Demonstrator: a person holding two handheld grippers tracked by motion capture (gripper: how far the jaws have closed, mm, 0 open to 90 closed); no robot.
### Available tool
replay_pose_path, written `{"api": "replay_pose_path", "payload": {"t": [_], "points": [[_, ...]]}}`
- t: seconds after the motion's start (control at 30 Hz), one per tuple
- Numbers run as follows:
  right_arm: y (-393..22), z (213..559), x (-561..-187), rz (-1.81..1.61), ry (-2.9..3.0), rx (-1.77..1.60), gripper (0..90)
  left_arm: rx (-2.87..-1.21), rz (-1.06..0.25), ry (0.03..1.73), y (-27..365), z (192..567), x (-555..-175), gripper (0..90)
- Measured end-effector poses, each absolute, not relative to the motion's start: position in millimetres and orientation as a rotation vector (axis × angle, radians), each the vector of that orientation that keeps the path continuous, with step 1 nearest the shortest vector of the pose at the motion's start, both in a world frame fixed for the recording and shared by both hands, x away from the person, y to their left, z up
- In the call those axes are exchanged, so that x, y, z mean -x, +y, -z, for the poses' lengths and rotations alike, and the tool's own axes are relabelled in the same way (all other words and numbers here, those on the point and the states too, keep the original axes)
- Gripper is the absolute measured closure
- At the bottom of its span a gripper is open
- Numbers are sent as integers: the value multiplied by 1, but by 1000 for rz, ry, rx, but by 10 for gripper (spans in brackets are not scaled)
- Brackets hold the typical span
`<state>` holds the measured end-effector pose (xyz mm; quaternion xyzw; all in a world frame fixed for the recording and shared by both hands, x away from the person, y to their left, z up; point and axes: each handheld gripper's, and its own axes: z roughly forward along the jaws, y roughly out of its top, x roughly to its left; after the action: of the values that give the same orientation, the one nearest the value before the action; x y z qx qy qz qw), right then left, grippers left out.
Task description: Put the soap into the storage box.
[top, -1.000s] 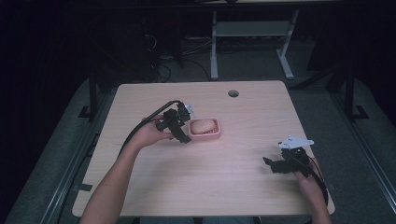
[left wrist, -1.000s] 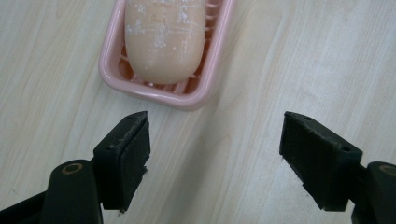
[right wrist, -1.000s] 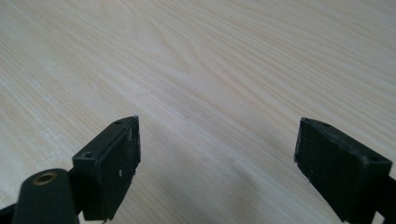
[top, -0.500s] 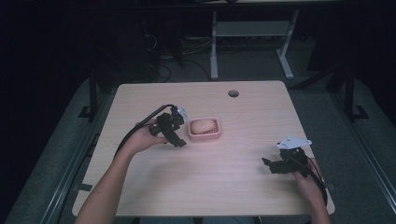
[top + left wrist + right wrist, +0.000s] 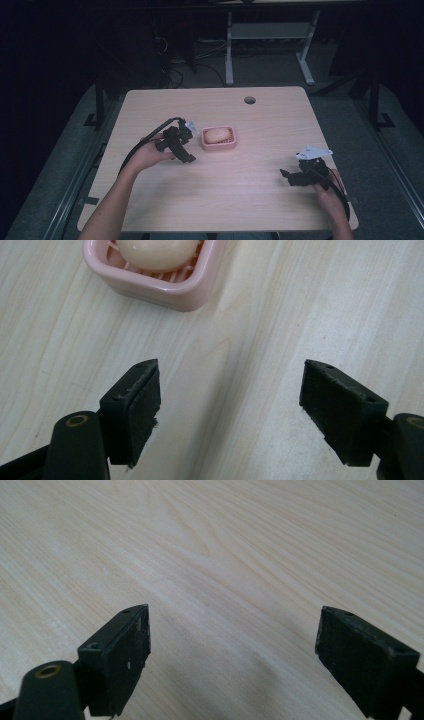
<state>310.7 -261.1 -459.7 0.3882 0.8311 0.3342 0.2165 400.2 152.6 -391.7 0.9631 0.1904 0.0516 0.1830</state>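
Hovering wide open, left gripper (image 5: 186, 150) just beside pink soap dish (image 5: 218, 138), soap (image 5: 216, 134) inside, at two o'clock from it. Far nearer than right gripper (image 5: 287, 176), also open, well apart at five o'clock.

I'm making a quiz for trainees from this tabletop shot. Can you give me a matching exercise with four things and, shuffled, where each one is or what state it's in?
Things:
1. soap bar
2. pink soap dish
3. left tool
4. right tool

Descriptions:
A. open, over bare wood near the table's right front corner
B. lies inside the ribbed tray
C. open, just left of the dish, holding nothing
D. stands on the table near its middle

Pairs: 1-B, 2-D, 3-C, 4-A
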Motion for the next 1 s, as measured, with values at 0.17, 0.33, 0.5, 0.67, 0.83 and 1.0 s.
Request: {"api": "replay_pose_path", "payload": {"t": [0.17,0.33,0.5,0.67,0.83,1.0], "points": [[-260,460,-311,-922,2308,-1068,139,-2719,-145,543,158,395,-396,243],[-260,460,-311,-914,2311,-1070,139,-2701,-145,553,164,397,-391,243],[-259,461,-311,-908,2313,-1073,139,-2707,-151,547,166,398,-385,244],[-258,461,-311,-907,2316,-1061,139,-2692,-153,557,170,399,-381,243],[-257,461,-311,-903,2320,-1062,139,-2699,-161,556,173,400,-376,243],[-256,461,-311,-898,2322,-1061,139,-2686,-166,561,176,402,-369,244]]}}
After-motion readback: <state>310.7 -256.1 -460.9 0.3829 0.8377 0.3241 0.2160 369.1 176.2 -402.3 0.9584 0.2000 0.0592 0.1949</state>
